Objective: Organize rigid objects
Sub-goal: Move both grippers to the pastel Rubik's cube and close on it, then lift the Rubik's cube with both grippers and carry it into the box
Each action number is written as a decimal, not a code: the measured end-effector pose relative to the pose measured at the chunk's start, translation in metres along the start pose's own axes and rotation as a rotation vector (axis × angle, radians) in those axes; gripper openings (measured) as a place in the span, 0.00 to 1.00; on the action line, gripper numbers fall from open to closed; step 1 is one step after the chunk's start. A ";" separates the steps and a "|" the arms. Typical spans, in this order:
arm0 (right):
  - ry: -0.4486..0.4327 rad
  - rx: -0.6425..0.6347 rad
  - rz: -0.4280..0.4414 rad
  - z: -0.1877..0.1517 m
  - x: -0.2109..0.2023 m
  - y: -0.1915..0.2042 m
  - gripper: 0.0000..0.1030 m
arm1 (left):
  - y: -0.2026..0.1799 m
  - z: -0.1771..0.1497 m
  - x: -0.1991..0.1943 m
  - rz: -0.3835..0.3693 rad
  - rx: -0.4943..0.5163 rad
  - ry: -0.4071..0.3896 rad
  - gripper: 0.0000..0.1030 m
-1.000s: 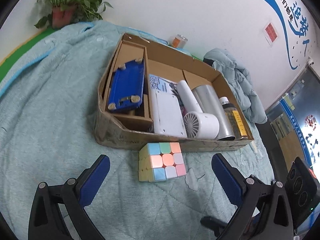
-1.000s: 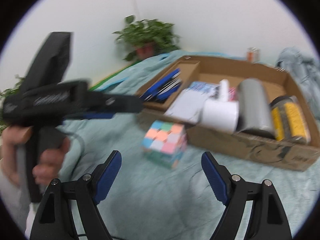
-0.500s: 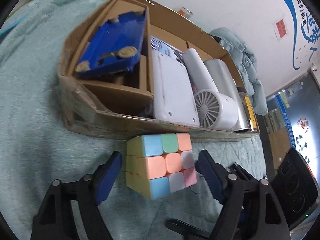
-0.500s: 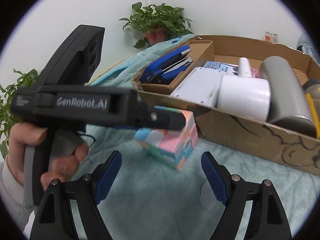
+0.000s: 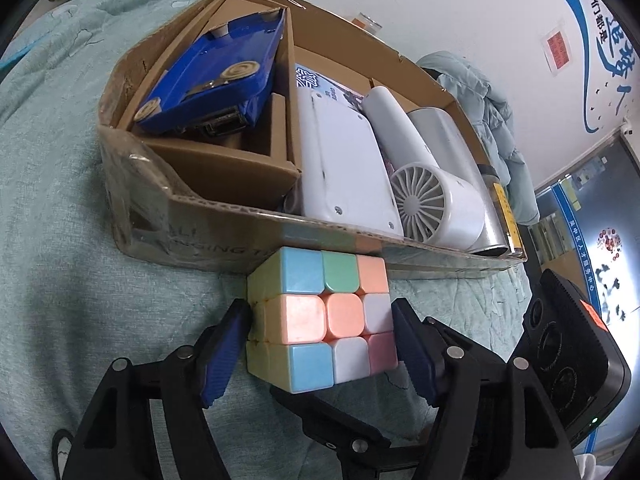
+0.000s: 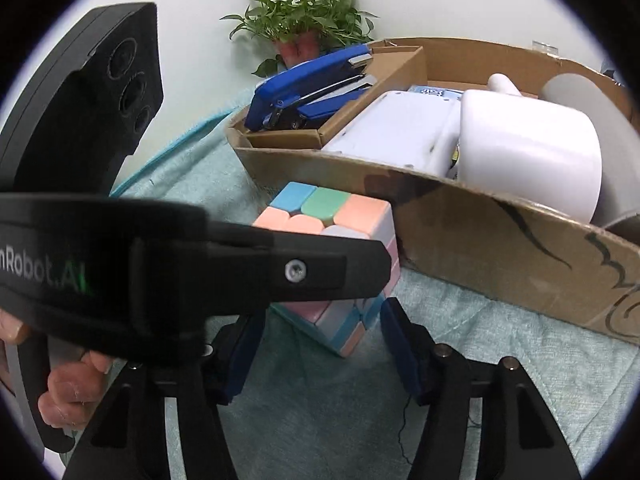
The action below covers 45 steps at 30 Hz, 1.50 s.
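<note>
A pastel puzzle cube sits on the teal blanket just in front of the cardboard box. My left gripper has closed around the cube, with a blue pad against each side. The cube also shows in the right wrist view, partly hidden behind the left gripper's black body. My right gripper is open and empty, just short of the cube's near corner. The box holds a blue stapler, a white flat device, a white handheld fan and a silver cylinder.
A jar with a yellow label lies at the box's right end. A potted plant stands behind the box by the wall. A teal jacket lies beyond the box. The blanket spreads to the left.
My left gripper moved forward and closed its fingers onto the cube's sides. My right gripper came closer to the cube and box, and its fingers narrowed but stay apart.
</note>
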State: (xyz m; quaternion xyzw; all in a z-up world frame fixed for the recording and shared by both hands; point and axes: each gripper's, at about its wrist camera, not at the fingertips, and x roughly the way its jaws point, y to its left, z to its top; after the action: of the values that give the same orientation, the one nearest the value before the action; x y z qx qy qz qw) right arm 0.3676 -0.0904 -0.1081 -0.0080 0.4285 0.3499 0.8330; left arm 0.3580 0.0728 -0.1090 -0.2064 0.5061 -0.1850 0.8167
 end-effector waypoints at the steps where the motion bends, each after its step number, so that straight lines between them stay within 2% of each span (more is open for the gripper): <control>1: -0.001 0.005 0.006 0.000 0.000 -0.001 0.58 | 0.001 -0.001 -0.001 0.001 0.001 -0.004 0.67; 8: -0.002 0.020 0.026 0.002 0.000 -0.007 0.59 | 0.004 -0.003 -0.004 0.002 0.001 -0.013 0.67; 13: -0.002 0.016 0.017 0.002 -0.001 -0.006 0.59 | 0.000 -0.010 -0.010 0.027 0.036 -0.034 0.66; 17: -0.009 -0.015 -0.022 0.002 -0.005 0.004 0.58 | -0.011 -0.019 -0.021 0.054 0.067 -0.061 0.66; 23: -0.054 -0.024 -0.007 0.003 -0.031 0.015 0.58 | -0.044 -0.024 -0.053 0.100 0.134 -0.133 0.66; 26: -0.091 -0.044 -0.010 0.016 -0.047 0.021 0.58 | -0.060 -0.015 -0.070 0.110 0.150 -0.172 0.65; 32: -0.142 -0.078 -0.028 0.052 -0.063 0.021 0.58 | -0.081 0.022 -0.096 0.088 0.167 -0.232 0.65; 38: -0.160 -0.154 -0.052 0.106 -0.070 0.013 0.58 | -0.094 0.088 -0.105 0.078 0.180 -0.269 0.65; 40: -0.150 -0.154 -0.056 0.123 -0.066 0.003 0.58 | -0.096 0.114 -0.102 0.081 0.180 -0.263 0.65; 45: -0.087 -0.151 -0.052 0.165 -0.048 -0.025 0.58 | -0.088 0.179 -0.070 0.116 0.186 -0.177 0.65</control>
State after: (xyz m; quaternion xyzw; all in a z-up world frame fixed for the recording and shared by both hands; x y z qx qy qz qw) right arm 0.4807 -0.0852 0.0232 -0.0667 0.3641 0.3595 0.8566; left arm 0.4821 0.0607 0.0623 -0.1158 0.4239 -0.1646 0.8831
